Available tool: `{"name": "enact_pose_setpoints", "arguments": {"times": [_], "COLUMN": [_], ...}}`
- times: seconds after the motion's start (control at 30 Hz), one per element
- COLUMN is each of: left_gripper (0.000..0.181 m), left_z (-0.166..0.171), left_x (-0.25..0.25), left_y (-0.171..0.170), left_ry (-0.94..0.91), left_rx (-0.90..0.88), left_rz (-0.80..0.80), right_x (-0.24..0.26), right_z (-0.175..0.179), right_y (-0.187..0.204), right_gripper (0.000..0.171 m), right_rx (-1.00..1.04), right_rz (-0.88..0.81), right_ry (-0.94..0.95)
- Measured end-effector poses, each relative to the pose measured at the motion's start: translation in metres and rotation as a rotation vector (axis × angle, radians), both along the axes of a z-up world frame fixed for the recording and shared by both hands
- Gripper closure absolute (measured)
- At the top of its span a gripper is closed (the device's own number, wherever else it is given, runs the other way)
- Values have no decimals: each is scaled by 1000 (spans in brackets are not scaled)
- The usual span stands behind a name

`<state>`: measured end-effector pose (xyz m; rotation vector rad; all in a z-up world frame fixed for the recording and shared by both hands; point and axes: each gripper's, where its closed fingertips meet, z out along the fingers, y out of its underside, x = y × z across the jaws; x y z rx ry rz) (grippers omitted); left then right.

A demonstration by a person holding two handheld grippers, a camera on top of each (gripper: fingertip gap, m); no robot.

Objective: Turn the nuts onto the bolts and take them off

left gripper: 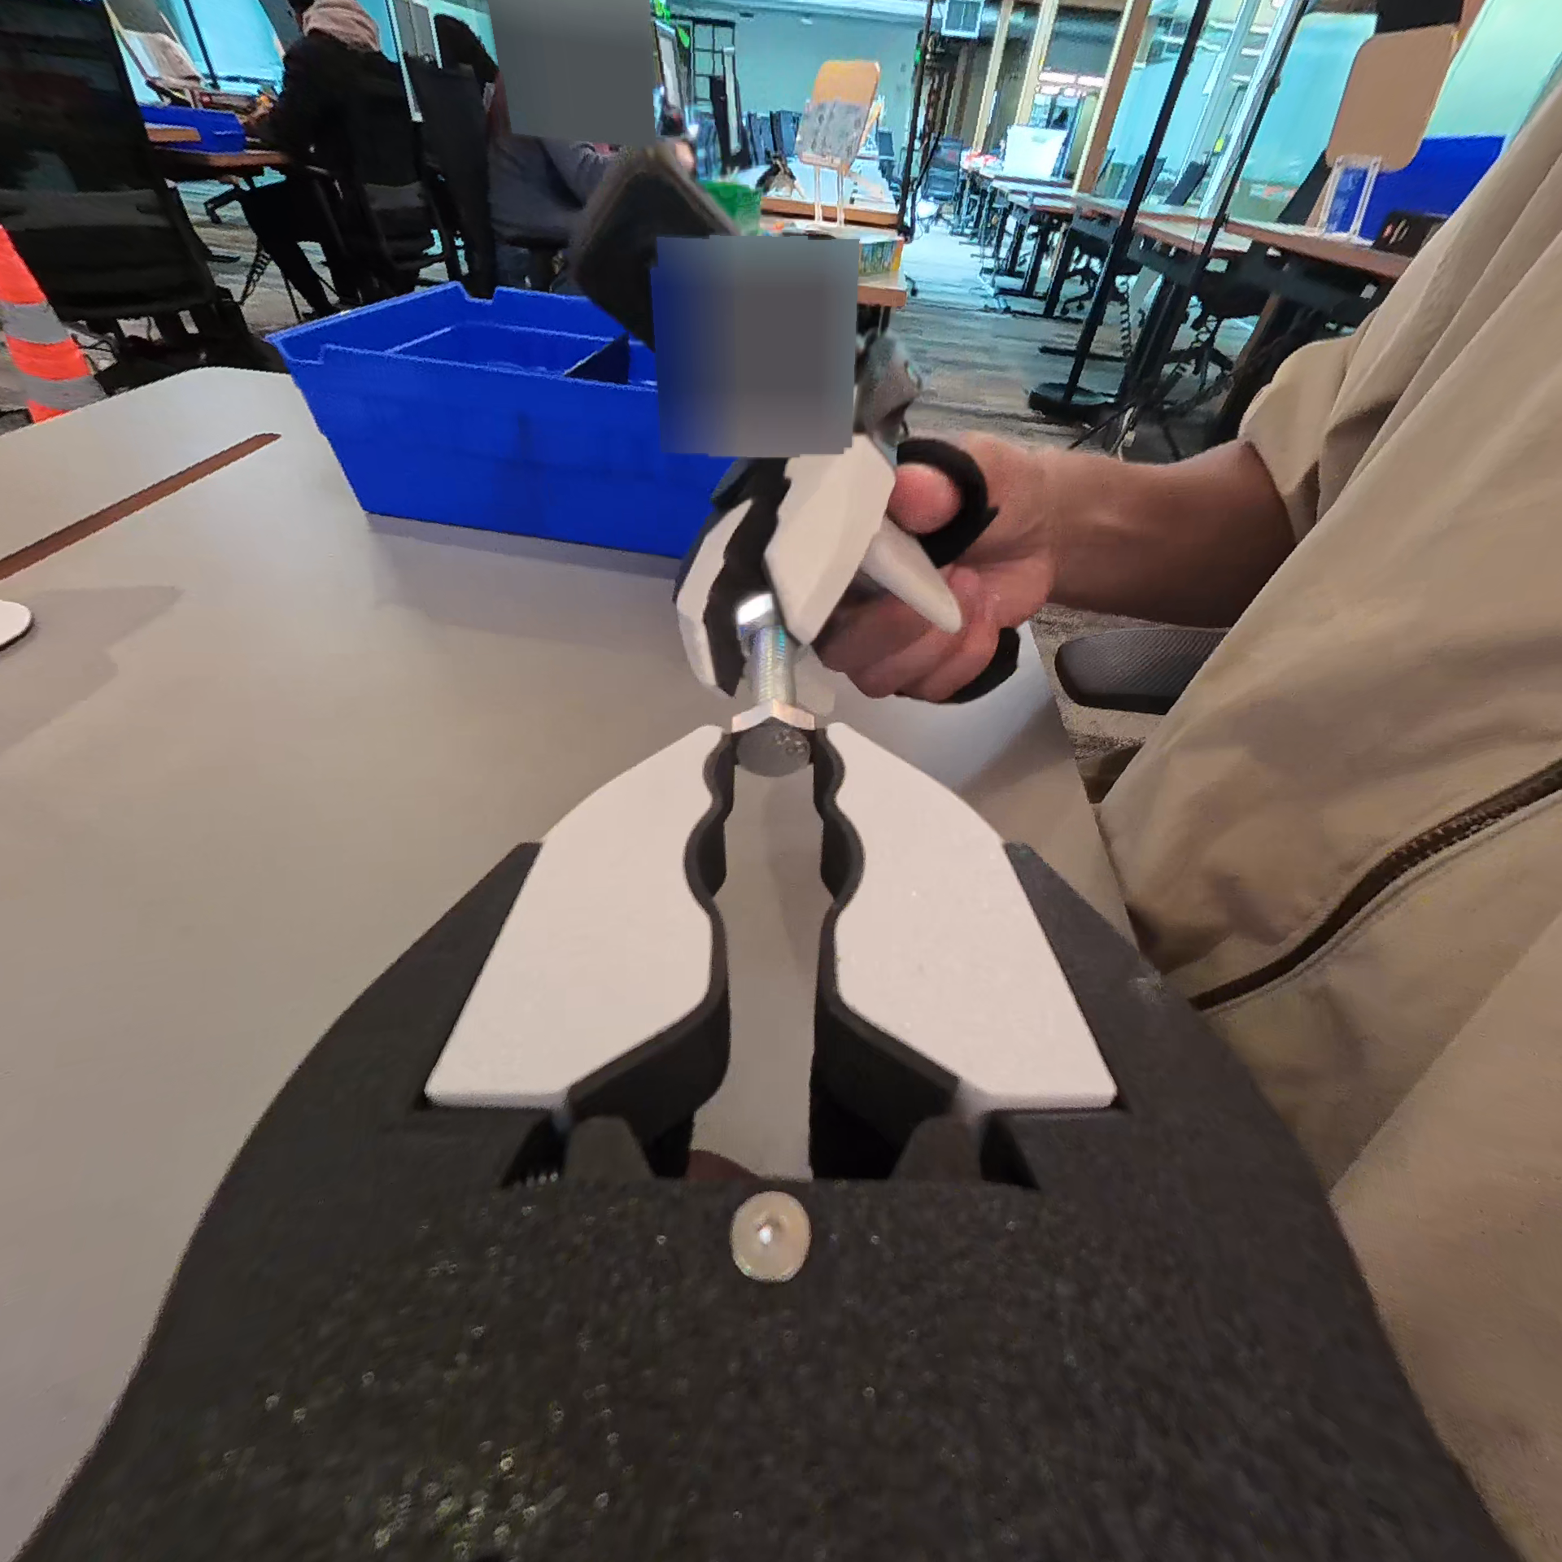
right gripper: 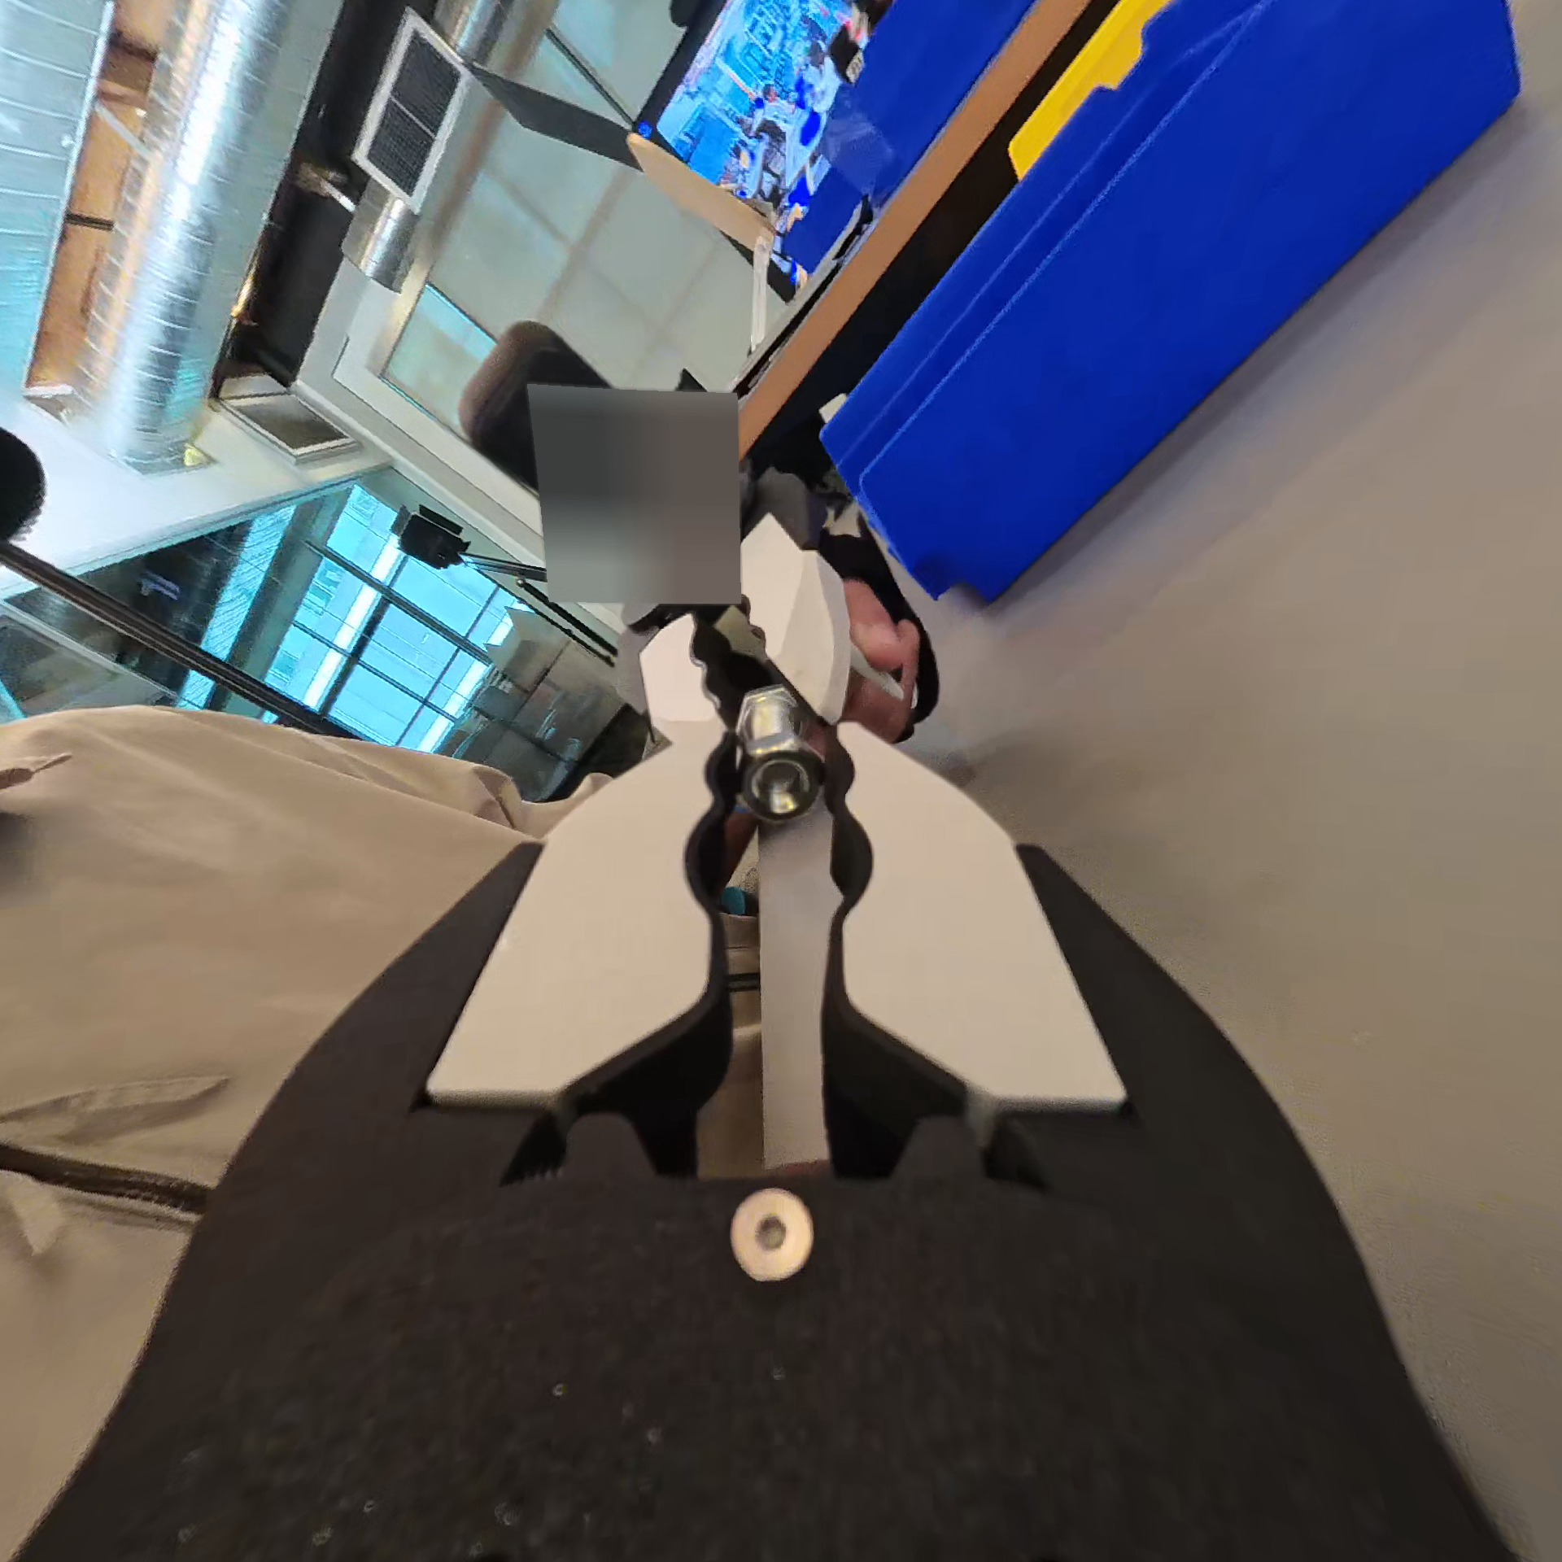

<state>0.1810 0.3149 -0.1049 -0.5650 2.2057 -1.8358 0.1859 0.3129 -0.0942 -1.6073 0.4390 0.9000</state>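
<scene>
Left tongs [left gripper: 773,748] pinching the bolt [left gripper: 767,668] by its head. Right tongs [right gripper: 778,782] pinching the nut [right gripper: 776,786] on the far end. Held above the grey worktop [left gripper: 338,676], near a blue bin [left gripper: 507,414].

A blue plastic bin [left gripper: 507,439] with inner dividers stands on the grey desk [left gripper: 253,676], well back from its near edge. An orange traffic cone [left gripper: 38,330] with grey bands stands on the floor beyond the desk's left corner. Farther off, a seated person in a dark jacket [left gripper: 338,127] works at another table. In the right wrist view a yellow piece [right gripper: 1090,76] shows at the bin's top.
</scene>
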Motion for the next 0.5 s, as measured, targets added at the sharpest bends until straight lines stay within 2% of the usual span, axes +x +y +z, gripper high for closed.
{"name": "enact_pose_setpoints", "arguments": {"times": [0.07,0.2,0.5], "left_gripper": [164,164,164], "left_z": [1,4,29], "left_x": [-1,-2,-14], "left_y": [0,-2,-8], "left_ry": [7,54,268], "left_rx": [-1,-72,-387], "left_rz": [-3,-33,-206], "right_x": [-1,-3,-14], "right_z": [-2,1,26], "right_y": [0,-2,-7], "right_gripper": [152,152,152], "right_rx": [1,7,121], "right_rz": [7,21,113], "right_ry": [-43,-267,-1049]}}
